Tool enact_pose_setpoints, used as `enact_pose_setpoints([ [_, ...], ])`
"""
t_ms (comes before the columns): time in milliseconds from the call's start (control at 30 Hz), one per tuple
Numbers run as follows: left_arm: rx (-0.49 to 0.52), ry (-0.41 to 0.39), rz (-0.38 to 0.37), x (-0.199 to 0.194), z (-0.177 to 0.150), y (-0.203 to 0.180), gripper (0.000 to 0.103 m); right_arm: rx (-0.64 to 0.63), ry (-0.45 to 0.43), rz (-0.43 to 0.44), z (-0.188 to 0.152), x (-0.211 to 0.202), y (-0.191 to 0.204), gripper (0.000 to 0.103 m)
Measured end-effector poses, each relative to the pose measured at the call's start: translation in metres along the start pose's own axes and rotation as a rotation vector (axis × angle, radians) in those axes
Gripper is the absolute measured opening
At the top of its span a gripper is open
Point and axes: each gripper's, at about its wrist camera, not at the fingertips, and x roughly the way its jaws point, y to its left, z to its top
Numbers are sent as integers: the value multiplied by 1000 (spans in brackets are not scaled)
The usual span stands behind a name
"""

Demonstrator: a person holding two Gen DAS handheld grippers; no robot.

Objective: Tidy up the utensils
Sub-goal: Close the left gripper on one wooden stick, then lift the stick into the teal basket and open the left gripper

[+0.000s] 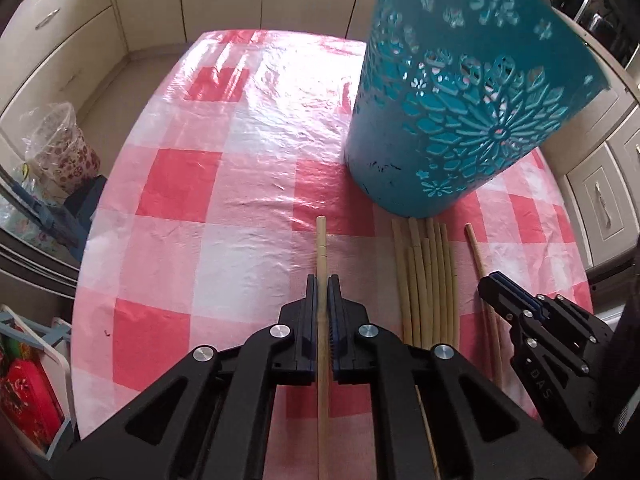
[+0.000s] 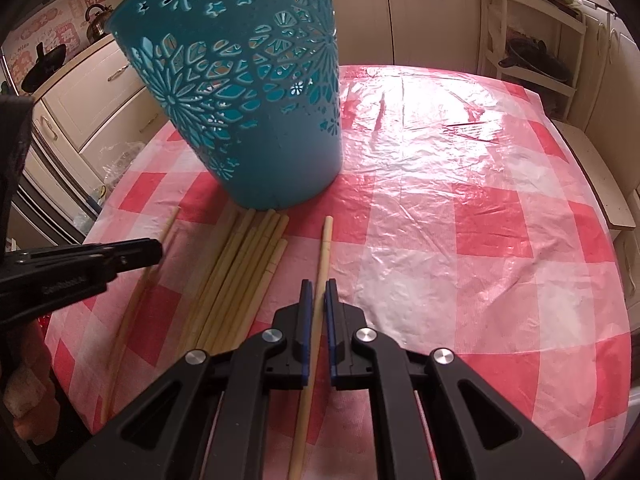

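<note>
The left hand-held gripper [image 1: 322, 280] is closed on a single chopstick [image 1: 321, 248] that runs forward between its fingers, and the right hand-held gripper [image 2: 316, 286] grips another chopstick [image 2: 324, 248] the same way. A bundle of loose chopsticks [image 1: 428, 276] lies on the bench [image 1: 224, 208] between the two, and the teal holder [image 1: 448, 120] stands just ahead of that bundle. Each stick is pinched partway along its length, so it could pivot or slip when tilted upright, and its tip could catch the holder's cut-out wall, or the two hand-held grippers could collide over the rim.
</note>
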Motion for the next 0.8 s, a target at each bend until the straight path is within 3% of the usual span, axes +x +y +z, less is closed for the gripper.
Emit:
enact_pose_setpoints([
  [200, -20, -214, -80, -84, 5, 8, 5, -1, -8, -3, -2, 1, 2, 8],
  [433, -30, -506, -146, -168, 61, -14, 5, 20, -15, 14, -5, -1, -4, 8],
  [633, -52, -680, -151, -180, 117, -43, 5, 9, -20, 22, -5, -3, -3, 19],
  [800, -86, -764, -73, -155, 146, -63, 5, -43, -29, 10, -6, -3, 9, 33],
])
